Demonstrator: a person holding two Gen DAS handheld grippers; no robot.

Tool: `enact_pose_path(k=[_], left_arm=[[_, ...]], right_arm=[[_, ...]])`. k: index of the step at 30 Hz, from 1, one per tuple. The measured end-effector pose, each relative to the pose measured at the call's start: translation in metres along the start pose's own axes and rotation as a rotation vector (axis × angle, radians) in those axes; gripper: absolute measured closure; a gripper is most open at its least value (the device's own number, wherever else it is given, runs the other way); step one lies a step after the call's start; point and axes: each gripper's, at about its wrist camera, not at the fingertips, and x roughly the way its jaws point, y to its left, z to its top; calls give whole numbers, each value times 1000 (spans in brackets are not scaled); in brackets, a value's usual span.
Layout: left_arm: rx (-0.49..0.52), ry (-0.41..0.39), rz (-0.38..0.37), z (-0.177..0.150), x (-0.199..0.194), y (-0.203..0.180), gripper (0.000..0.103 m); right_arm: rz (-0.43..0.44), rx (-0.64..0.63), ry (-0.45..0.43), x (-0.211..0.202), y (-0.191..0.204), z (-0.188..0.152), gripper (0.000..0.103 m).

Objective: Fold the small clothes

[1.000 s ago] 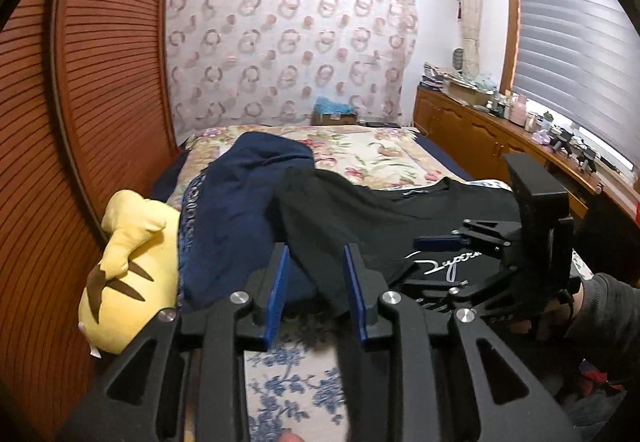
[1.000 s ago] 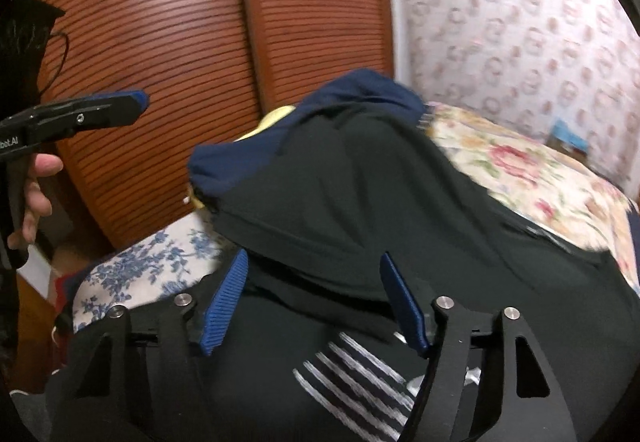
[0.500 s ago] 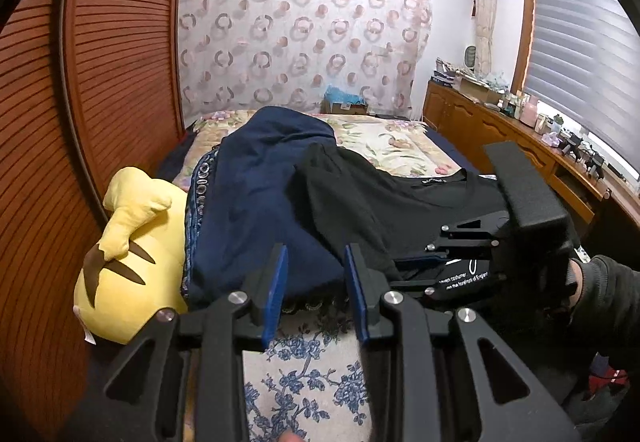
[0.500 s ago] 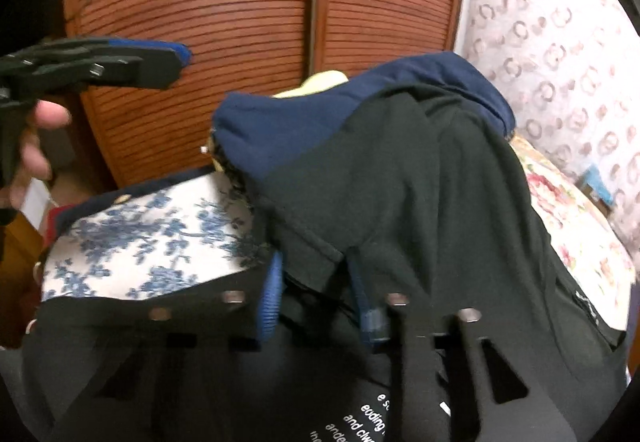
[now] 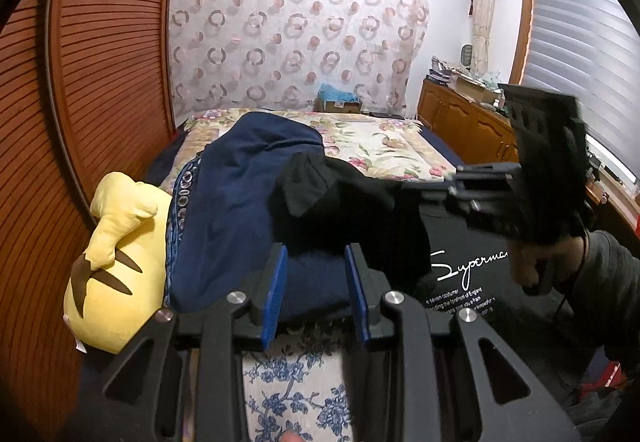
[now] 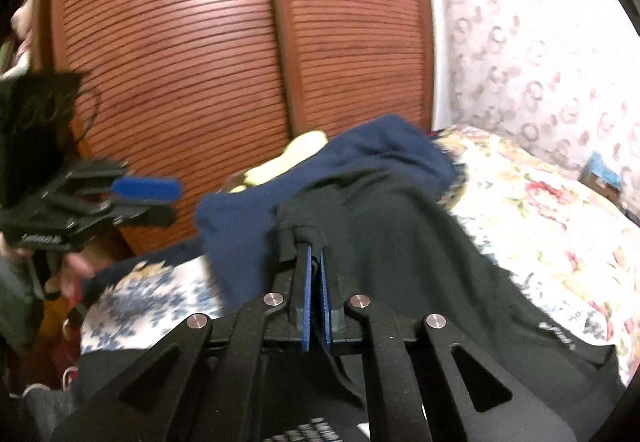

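The black T-shirt (image 5: pixel 460 266) lies across the near end of the bed (image 5: pixel 384 146), its printed chest facing up with white script lettering and small lines of text readable from the left wrist view. Its long axis runs from the near right, where the body spreads flat, up toward the far left, where one corner of the cloth is lifted into a bunched peak over the navy garment (image 5: pixel 240 210). In the right wrist view the same shirt (image 6: pixel 400 242) slopes away from the camera, the lifted corner at the jaw tips and the rest draping down to the right over the floral bedspread (image 6: pixel 540 226).

The right gripper (image 6: pixel 314 242) has its jaws clenched, the blue pads (image 6: pixel 307 290) pressed together with a fold of the black T-shirt pinched at their tips (the cloth wraps over both tips). Seen from the left camera, this gripper (image 5: pixel 408 188) reaches in from the right, held by a hand (image 5: pixel 532 262) in a grey sleeve.

The left gripper (image 5: pixel 316 266) hovers just above the near edge of the navy garment with its jaws partly apart and nothing between them; the pads touch no cloth. In the right wrist view it (image 6: pixel 152 198) shows at the left edge, blurred.

A yellow plush toy (image 5: pixel 112 266) lies beside the navy garment against the slatted wooden door (image 5: pixel 100 82). A blue-and-white floral cloth (image 5: pixel 296 382) covers the bed's near edge.
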Motion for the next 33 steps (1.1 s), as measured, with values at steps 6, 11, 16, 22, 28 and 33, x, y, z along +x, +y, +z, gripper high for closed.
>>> enact_pose_path(k=[6,11,16,22,28,33], left_arm=[[4,17,-12,12,13,-7,75],[20,43,-22,20,29,-17,75],[43,60,-54,29,44,-34,75],[78,99,-100,30,70,-66,74],[144,167,-147,19,103,-106,74],[179,206,-139,11,127,-131,74]], right_arm=[[-195,178,77,10,-72,-3,101],[-230,208,146,25,-92,-14,75],[-249,212,91,0,-101,-19,47],[-313,250,63,-60,-115,-45,47],[-453,316,60,-143,-130,-96,47],[-605,376,111,-201,-147,-148,47]])
